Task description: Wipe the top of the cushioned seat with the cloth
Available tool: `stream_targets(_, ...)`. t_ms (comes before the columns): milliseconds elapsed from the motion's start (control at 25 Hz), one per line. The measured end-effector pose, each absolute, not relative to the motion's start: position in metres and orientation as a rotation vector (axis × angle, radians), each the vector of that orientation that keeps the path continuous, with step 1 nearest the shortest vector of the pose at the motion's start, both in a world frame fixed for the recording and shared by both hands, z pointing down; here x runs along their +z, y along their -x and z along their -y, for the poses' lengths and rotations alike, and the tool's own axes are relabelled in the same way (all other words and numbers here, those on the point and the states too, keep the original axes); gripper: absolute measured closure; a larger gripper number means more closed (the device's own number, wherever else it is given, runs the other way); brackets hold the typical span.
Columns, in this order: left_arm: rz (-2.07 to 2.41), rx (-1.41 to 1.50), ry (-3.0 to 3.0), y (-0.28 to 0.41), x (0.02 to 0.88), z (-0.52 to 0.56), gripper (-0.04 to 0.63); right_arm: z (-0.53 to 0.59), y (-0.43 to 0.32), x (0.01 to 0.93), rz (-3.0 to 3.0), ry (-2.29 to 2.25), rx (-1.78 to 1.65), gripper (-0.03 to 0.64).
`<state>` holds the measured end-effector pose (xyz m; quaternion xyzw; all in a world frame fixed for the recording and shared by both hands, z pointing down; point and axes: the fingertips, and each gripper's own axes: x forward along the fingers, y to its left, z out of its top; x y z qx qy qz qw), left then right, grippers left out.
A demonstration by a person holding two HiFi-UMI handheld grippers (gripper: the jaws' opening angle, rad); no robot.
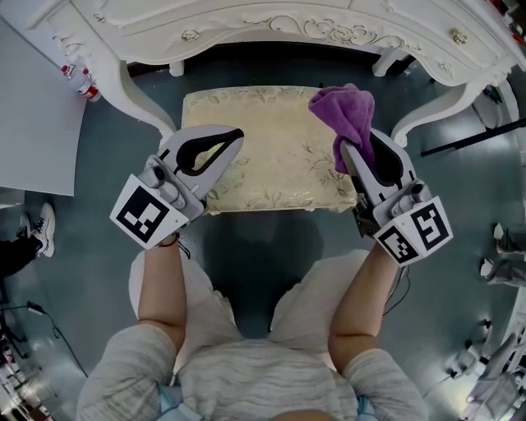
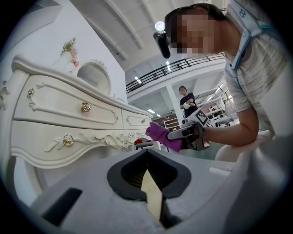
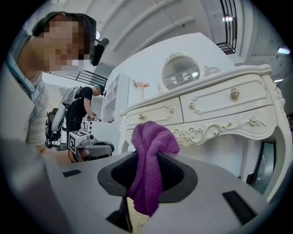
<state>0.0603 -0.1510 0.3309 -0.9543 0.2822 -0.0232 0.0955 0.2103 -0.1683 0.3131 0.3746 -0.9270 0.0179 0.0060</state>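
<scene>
A white carved dressing table (image 1: 246,37) stands on a grey floor (image 1: 107,156). Its drawers carry gold rose-shaped knobs (image 2: 85,107). An oval mirror (image 3: 180,72) sits on top. A white sneaker (image 1: 45,229) shows at the left edge. A bystander (image 3: 84,107) stands in the background.

Grey-blue glossy floor (image 1: 246,247) carried cream floral-patterned rectangular cushioned seat (image 1: 271,156), centre frame. White carved dressing table (image 1: 246,25) stood on the floor along the top edge, curved legs flanking the seat.
</scene>
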Motion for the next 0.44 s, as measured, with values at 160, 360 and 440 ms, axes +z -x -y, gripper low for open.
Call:
stream_targets(160, -0.836, -0.067, 2.819, -0.0607, 0.3300, 0.1504, 0.583, 0.1678, -0.2121, 0.3151, 2.907, -1.181, 0.066, 0.505)
stream_targets(360, -0.844, -0.052, 2.820, -0.0575, 0.3298, 0.1498, 0.583, 0.1688, -0.2072, 0.3157, 2.916, -1.159, 0.058, 0.505)
stream_targets(440, -0.846, -0.048, 2.824, -0.0564, 0.3305, 0.1500, 0.583, 0.1689, -0.2052, 0.3164, 2.918, -1.149, 0.056, 0.505)
